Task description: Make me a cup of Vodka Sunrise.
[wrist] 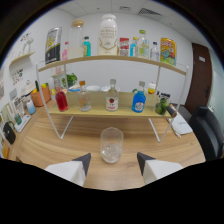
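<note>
A clear glass tumbler (111, 145) with ice in it stands on the wooden table, just ahead of my gripper (113, 161) and centred on the gap between the fingers. The gripper is open, with nothing held. On the lower shelf beyond the glass stand a clear bottle with a red label (112, 96), a bottle of red liquid (61, 99), a bottle of blue liquid (138, 100) and a clear bottle with an orange cap (84, 97).
A two-tier wooden shelf on white wire legs (115, 112) spans the table behind the glass. Its upper tier holds a large white bottle (108, 35), a dark can (53, 45), small bottles and a snack bag (168, 51). A black chair (209, 130) is at the right.
</note>
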The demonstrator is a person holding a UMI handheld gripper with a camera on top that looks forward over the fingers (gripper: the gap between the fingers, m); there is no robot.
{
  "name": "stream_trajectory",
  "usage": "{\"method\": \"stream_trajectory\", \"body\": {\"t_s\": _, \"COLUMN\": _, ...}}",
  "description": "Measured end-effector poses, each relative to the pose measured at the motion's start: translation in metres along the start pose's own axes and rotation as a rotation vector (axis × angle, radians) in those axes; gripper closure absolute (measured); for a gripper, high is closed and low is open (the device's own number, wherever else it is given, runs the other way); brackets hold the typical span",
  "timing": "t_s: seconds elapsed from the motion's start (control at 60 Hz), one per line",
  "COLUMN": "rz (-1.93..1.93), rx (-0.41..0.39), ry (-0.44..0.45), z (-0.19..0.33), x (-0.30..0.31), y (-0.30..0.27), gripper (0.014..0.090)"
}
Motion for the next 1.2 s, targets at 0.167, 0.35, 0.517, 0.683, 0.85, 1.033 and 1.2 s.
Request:
{"method": "stream_trajectory", "body": {"t_s": 0.167, "rz": 0.002, "rx": -0.013, "ry": 0.019, "z": -0.008, "x": 0.002, "y": 0.007, "gripper": 0.0185}}
{"method": "stream_trajectory", "body": {"t_s": 0.35, "rz": 0.026, "rx": -0.015, "ry": 0.031, "z": -0.023, "x": -0.019, "y": 0.021, "gripper": 0.0198}}
{"method": "stream_trajectory", "body": {"t_s": 0.517, "rz": 0.076, "rx": 0.074, "ry": -0.035, "z": -0.024, "x": -0.086, "y": 0.004, "gripper": 0.0196}}
{"method": "stream_trajectory", "body": {"t_s": 0.683, "rz": 0.090, "rx": 0.193, "ry": -0.093, "z": -0.003, "x": -0.143, "y": -0.039, "gripper": 0.0195}}
{"method": "stream_trajectory", "body": {"t_s": 0.85, "rz": 0.061, "rx": 0.285, "ry": -0.100, "z": 0.032, "x": -0.173, "y": -0.089, "gripper": 0.0192}}
{"method": "stream_trajectory", "body": {"t_s": 1.033, "rz": 0.027, "rx": 0.355, "ry": -0.072, "z": 0.078, "x": -0.182, "y": -0.134, "gripper": 0.0203}}
{"method": "stream_trajectory", "body": {"t_s": 1.2, "rz": 0.014, "rx": 0.345, "ry": -0.067, "z": 0.114, "x": -0.187, "y": -0.147, "gripper": 0.0366}}
